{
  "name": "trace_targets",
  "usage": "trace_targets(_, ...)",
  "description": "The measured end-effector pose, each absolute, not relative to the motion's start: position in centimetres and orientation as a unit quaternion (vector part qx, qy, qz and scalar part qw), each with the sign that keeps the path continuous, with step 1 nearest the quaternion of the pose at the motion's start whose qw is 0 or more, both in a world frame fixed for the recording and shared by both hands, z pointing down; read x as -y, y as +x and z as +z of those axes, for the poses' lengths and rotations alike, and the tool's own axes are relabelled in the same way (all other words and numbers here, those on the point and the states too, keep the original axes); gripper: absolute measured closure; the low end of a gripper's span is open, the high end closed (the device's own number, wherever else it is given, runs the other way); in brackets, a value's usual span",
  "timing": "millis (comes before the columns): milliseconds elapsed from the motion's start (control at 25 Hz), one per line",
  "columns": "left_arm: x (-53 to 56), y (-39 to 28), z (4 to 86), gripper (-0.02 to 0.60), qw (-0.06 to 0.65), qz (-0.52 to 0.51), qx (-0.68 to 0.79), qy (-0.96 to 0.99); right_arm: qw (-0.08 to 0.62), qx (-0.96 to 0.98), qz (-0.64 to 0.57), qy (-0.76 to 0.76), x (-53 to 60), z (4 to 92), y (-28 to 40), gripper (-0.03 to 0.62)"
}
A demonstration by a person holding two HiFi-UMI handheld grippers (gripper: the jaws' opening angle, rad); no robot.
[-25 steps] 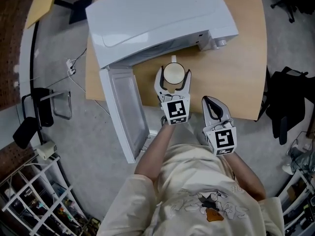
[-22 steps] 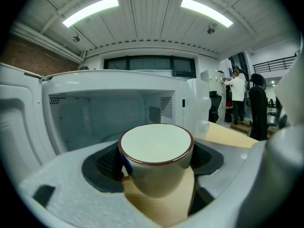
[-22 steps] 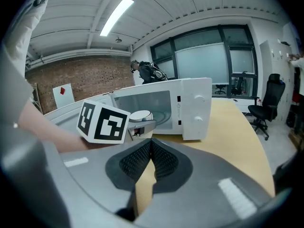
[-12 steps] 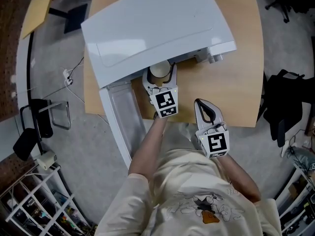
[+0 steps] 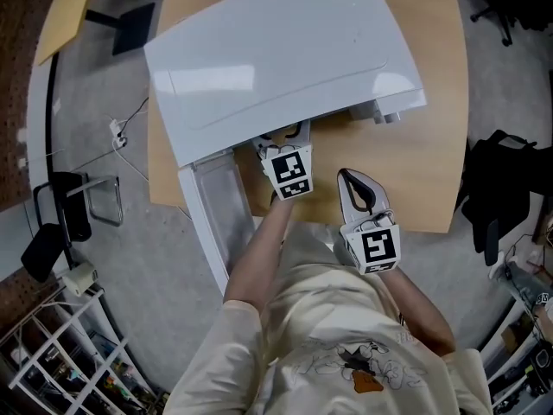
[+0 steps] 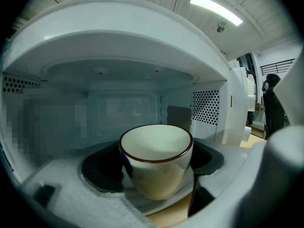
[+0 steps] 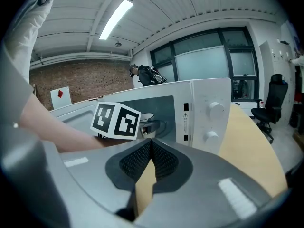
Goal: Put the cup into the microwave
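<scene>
Moved since a second ago: the left gripper [image 5: 285, 143] has gone from the open desk [image 5: 423, 162] to the mouth of the microwave [image 5: 276, 50], taking the cup [image 6: 156, 163] with it. From the head view the white casing now hides the cup, which had been in plain sight. The right gripper [image 5: 357, 188] has drifted along beside it, over the near part of the desk.

Bearing on the task, as we judge it: the carry is nearly over. What remains is to set the cup on the oven floor and let it go.

Item 1, cup. Cream glaze, glossy, with a thin brown rim. Round wall tapering to a narrower base; empty. It is clamped between the dark pads of the left gripper at the threshold of the cavity, with a strip of tan desk showing just below it. We cannot tell whether it rests on anything.

Item 2, microwave. Smooth white shell with rounded top edges. Pale cavity with perforated panels on both side walls. Two round knobs [image 7: 213, 122] sit on the right-hand panel.

Item 3, door [image 5: 216, 219]. White frame, swung out to the near left, standing open.

Item 4, right gripper. Grey moulded body with ribbed black pads; the jaws are together with nothing between them.

Item 5, desk. Light wood, matte, with a curved right edge.
</scene>
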State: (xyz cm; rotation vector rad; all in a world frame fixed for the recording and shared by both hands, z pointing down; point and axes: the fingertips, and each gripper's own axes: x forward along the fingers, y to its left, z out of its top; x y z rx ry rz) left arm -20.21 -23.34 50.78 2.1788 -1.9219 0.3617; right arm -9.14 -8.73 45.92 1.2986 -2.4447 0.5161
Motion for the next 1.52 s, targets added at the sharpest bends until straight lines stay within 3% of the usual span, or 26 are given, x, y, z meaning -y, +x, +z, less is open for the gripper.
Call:
trace_targets(760,23.0,-20.7,51.2,0.152,0.097,0.141,0.663,0.728,0.158,0.842,0.175,0.485,8.6,44.9,-7.4,0.588)
trace_targets(960,18.2,-19.8,49.9,0.278,0.097,0.158,0.665,0.723,0.148,0.842,0.167,0.492,7.4,44.0,-7.0,0.588)
trace_targets(1200,11.8,-17.9,47.2,0.56,0.113,0.162,0.653,0.731,0.145,0.841,0.162,0.496,5.2,42.8,-6.4,0.588)
trace_targets(1240,10.8,-17.5,46.6,0.581,0.114,0.163,0.648,0.735,0.145,0.841,0.162,0.496,4.7,42.6,-6.3,0.588)
trace_targets(1520,4.7,-13.2,42.8,0.58,0.145,0.165,0.562,0.797,0.141,0.841,0.159,0.497,1.8,42.1,-5.8,0.589)
